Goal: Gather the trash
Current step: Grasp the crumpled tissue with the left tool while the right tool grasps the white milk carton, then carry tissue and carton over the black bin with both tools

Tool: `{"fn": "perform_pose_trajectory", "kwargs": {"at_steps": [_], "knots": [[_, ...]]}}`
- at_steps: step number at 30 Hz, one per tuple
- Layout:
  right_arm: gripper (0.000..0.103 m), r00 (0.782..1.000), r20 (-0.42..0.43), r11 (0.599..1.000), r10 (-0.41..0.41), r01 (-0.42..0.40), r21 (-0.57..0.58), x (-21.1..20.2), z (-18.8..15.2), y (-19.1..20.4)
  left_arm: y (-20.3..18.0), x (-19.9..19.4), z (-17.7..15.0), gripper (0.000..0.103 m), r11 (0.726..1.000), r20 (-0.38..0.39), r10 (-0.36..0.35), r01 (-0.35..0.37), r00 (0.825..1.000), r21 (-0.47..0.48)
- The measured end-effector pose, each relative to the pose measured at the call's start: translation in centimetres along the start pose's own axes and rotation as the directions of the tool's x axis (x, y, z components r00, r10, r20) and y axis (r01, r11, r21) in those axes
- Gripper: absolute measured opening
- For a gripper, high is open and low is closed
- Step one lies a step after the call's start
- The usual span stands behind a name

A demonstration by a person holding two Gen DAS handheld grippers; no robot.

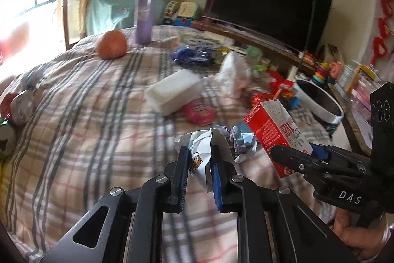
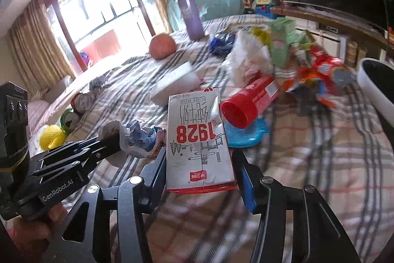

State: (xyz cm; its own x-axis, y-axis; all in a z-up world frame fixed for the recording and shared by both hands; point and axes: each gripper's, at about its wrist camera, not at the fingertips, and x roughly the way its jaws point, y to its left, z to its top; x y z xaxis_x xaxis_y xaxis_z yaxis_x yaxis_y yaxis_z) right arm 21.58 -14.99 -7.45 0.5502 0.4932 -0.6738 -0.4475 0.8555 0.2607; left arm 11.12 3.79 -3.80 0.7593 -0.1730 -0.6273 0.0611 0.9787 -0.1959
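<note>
Item one: left gripper (image 1: 200, 159), jaws pinching a crumpled paper wrapper (image 1: 209, 147) that stuck out ahead of them, above the plaid bedspread (image 1: 86, 115). Item two: right gripper (image 2: 200, 164), jaws half spread around a red-and-white milk carton (image 2: 198, 142); in the left wrist view one finger lay against the carton's side, but whether both pads pressed on it could not be told. Ahead of the right jaws lay a red cup (image 2: 246, 100) on its side, a white plastic bag (image 2: 248, 61), and, farther right, a white bin (image 2: 376, 88).
</note>
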Motion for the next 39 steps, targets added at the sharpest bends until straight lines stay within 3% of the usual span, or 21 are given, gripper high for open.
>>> {"fn": "perform_pose_trajectory", "kwargs": {"at_steps": [14,27,39], "knots": [[0.052,0.995,0.074,0.990,-0.062,0.052,0.134,-6.0,-1.3,-5.2,-5.1,1.6,1.6,0.015,0.989,-0.016,-0.121,0.122,0.993,0.089],[0.052,0.978,0.094,0.955,-0.189,0.161,0.249,-8.8,-1.6,-12.0,-10.6,6.9,4.6,0.015,0.970,-0.071,-0.166,0.176,0.984,0.166],[0.052,0.955,0.103,0.919,-0.279,0.234,0.317,-10.6,0.2,-17.7,-16.3,12.1,7.7,0.015,0.952,-0.102,-0.199,0.217,0.975,0.218]]}}
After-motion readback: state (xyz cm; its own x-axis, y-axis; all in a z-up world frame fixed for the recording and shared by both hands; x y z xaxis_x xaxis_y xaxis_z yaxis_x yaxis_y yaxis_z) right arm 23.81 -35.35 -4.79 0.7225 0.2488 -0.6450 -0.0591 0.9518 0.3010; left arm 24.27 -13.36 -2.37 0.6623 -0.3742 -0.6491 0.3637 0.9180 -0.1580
